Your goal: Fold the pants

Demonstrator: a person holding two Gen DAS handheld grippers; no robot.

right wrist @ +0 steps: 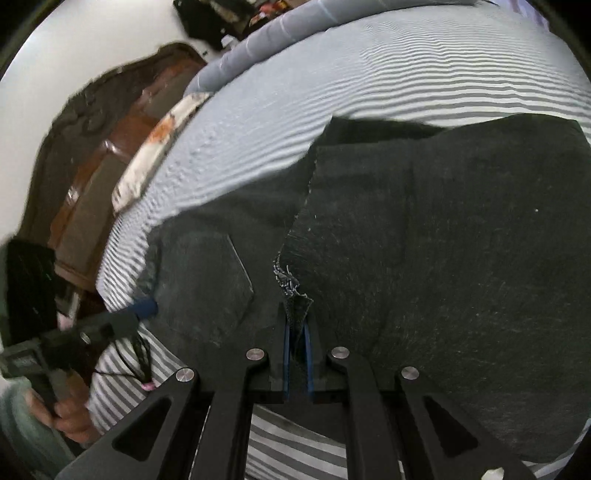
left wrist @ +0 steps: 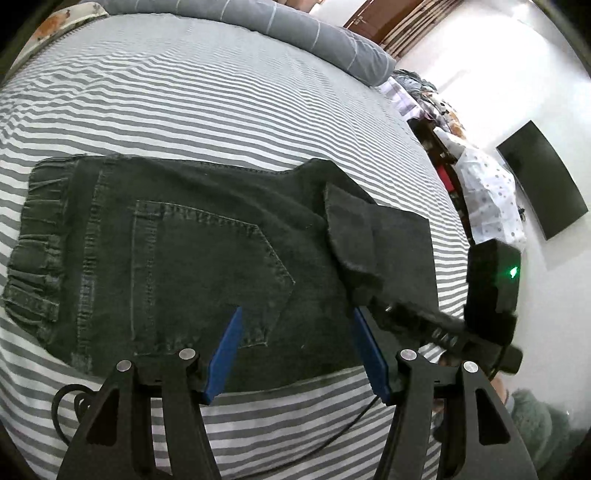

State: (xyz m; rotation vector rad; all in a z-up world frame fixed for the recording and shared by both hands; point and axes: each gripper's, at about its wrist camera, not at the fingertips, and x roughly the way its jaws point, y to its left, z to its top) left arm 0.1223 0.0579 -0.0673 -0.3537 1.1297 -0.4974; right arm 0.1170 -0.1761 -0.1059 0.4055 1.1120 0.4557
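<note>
Dark denim pants [left wrist: 184, 240] lie flat on the striped bed, elastic waistband [left wrist: 40, 240] at the left and back pocket [left wrist: 207, 266] facing up. A leg end [left wrist: 388, 240] is doubled back over the seat at the right. My left gripper [left wrist: 297, 312] hovers open over the pocket's lower corner, with nothing between its blue pads. My right gripper [right wrist: 297, 314] is shut on the frayed hem of the folded leg [right wrist: 443, 240], holding it just above the lower layer. From the right wrist view, one blue left finger [right wrist: 146, 308] shows at the pants' near-left edge.
The grey-and-white striped sheet [left wrist: 221, 92] stretches beyond the pants to a grey duvet [left wrist: 295, 33] at the far side. A black screen [left wrist: 543, 188] hangs on the wall past cluttered furniture [left wrist: 443, 122]. A wooden door [right wrist: 96, 192] stands left of the bed. A cable [left wrist: 332, 435] trails below.
</note>
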